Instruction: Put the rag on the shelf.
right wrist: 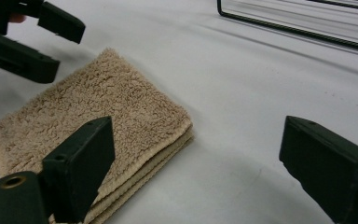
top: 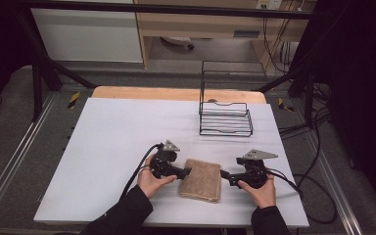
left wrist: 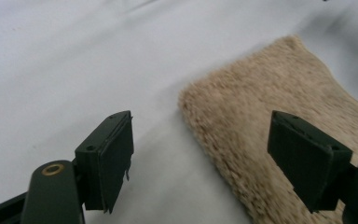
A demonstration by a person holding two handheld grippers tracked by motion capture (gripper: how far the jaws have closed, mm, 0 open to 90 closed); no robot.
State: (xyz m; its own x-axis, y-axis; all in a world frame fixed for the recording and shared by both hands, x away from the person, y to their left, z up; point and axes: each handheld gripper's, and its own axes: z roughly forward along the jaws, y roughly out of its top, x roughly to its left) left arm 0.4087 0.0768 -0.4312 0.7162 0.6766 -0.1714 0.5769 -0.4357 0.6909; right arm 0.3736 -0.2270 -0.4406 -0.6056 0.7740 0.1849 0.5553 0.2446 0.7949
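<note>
While both grippers stand open, a folded towel lies between them on the worktop.

At the left, the left gripper has its jaws spread wide over the towel's left edge, holding nothing. The tan towel rests flat near the worktop's near edge. Just right of it, the right gripper is parted too, nothing between its jaws. Far off to the right stands a black wire rack.
</note>
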